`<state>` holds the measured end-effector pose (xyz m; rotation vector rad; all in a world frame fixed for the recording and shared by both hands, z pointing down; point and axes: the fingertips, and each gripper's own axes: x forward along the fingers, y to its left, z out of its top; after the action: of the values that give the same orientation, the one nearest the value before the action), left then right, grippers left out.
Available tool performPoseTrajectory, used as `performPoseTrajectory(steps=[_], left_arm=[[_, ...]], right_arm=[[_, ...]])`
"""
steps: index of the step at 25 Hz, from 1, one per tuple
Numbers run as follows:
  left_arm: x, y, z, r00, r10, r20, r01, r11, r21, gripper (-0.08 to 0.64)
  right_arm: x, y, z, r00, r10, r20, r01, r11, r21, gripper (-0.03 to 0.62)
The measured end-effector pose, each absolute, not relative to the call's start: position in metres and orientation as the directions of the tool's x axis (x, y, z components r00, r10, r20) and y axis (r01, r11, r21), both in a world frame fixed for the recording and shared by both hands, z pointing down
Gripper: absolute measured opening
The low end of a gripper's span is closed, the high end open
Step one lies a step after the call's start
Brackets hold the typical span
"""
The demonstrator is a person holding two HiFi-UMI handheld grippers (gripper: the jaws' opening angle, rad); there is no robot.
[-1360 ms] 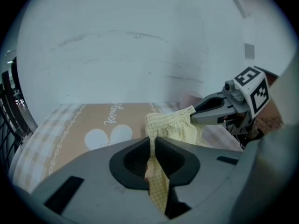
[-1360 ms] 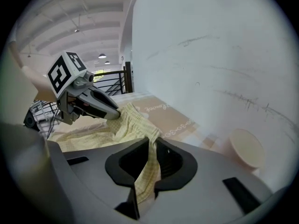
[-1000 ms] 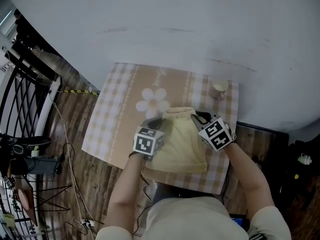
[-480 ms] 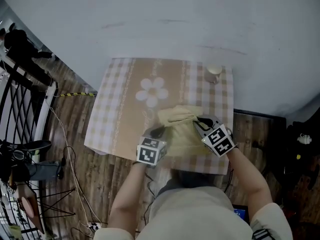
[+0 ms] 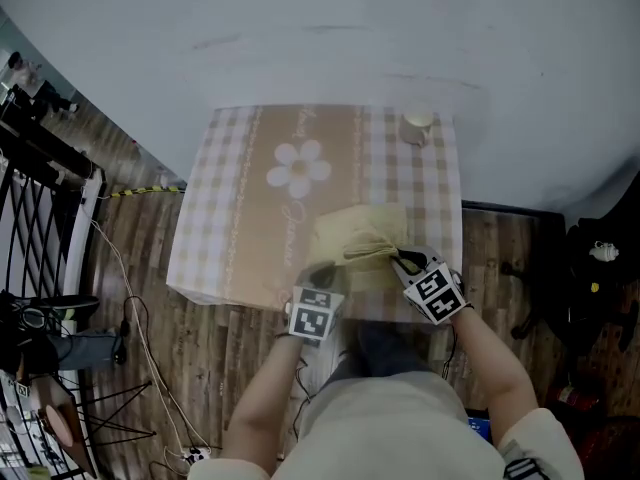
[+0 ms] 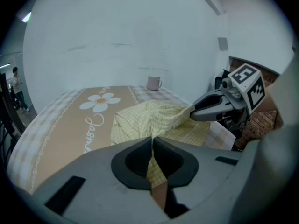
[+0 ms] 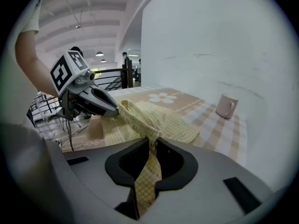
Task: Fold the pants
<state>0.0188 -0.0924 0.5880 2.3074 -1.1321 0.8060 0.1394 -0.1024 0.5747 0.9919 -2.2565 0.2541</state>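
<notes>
Yellow checked pants (image 5: pixel 358 230) bunched on counter (image 5: pixel 225 238), lower centre of head view. Both left tool (image 5: pixel 322 270) and right tool (image 5: pixel 402 259) pinch pants fabric. Mug (image 5: pixel 417 123) upper right.

Head view: near hem of pants (image 5: pixel 358 236) hidden under left tongs (image 5: pixel 320 272) and right tongs (image 5: pixel 402 261). Bench (image 5: pixel 215 228) near edge behind both tongs covered by tongs and person's arms (image 5: pixel 268 388). Left gripper view: printed script (image 6: pixel 93 125) ahead of left tongs, lower end hidden behind tongs' body. Mug (image 5: pixel 417 124) far beyond right tongs, handle too small to tell. Right gripper view: standing figure (image 7: pixel 125 57) beyond left tongs, tiny, no detail.
</notes>
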Motion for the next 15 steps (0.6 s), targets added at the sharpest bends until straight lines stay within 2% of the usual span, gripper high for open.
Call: performPoseTrajectory(steps=[10,15], left_arm=[[0.017,-0.066,0.599,0.491,-0.550,0.675,-0.811,-0.571,0.125,0.014],[0.016,-0.052,0.598,0.520,-0.544,0.659,-0.802,-0.577,0.157,0.015]], right_arm=[[0.139,-0.070,0.592,-0.458,-0.592,0.663,-0.733,0.674,0.096,0.046],[0.137,-0.052,0.592,-0.476,-0.570,0.670,-0.705,0.702,0.096,0.085]])
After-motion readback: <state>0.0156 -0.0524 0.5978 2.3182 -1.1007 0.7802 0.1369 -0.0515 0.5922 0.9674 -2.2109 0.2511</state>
